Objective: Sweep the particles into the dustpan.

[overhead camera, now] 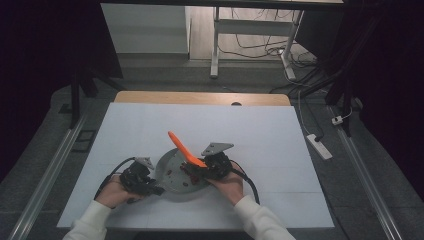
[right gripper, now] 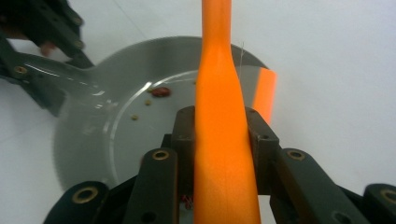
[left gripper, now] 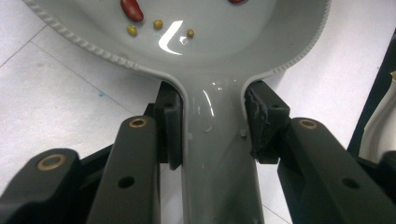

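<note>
A grey dish (overhead camera: 172,172) with a handle lies on the white table near the front edge; several small beans lie in it (left gripper: 132,9) (right gripper: 160,92). My left gripper (overhead camera: 150,187) is shut on the grey dish's handle (left gripper: 212,135), one pad on each side of it. My right gripper (overhead camera: 197,171) is shut on an orange utensil (overhead camera: 186,151) whose free end slants up and away to the far left over the dish. In the right gripper view the orange utensil (right gripper: 222,130) runs up between the pads, and the dish (right gripper: 93,121) lies below it.
White paper (overhead camera: 270,135) covers the table, with a wooden strip (overhead camera: 200,98) along the far edge. A power strip (overhead camera: 320,146) lies on the floor to the right. Dark stands and desk legs rise beyond the table.
</note>
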Tool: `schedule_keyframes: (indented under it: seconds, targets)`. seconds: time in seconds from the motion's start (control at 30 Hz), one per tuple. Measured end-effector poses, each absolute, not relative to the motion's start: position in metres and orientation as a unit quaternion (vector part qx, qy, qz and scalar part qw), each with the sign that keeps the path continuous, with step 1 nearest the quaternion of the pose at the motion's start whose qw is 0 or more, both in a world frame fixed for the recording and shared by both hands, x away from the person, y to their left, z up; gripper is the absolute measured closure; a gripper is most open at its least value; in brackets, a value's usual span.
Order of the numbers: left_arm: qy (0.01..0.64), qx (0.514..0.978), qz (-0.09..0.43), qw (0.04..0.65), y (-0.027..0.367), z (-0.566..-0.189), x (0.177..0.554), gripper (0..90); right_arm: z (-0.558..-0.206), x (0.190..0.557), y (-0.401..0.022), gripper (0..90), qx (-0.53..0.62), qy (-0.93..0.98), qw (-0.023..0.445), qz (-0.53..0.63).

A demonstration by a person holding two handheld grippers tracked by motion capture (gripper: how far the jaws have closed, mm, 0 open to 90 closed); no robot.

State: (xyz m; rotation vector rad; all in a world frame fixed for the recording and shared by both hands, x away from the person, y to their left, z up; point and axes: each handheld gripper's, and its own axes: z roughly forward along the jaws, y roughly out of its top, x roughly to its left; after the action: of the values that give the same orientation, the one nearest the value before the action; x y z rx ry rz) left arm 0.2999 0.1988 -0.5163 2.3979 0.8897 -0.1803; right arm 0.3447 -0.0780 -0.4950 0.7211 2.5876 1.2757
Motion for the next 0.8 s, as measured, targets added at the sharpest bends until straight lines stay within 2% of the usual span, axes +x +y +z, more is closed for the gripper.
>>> schedule_keyframes:
  seconds: [0.8]
  targets:
    - [0.331, 0.895, -0.056, 0.292, 0.199, -0.516, 0.299, 61.2, -0.473, 0.350, -0.101, 70.3, 0.259, 0.842, 0.122, 0.458]
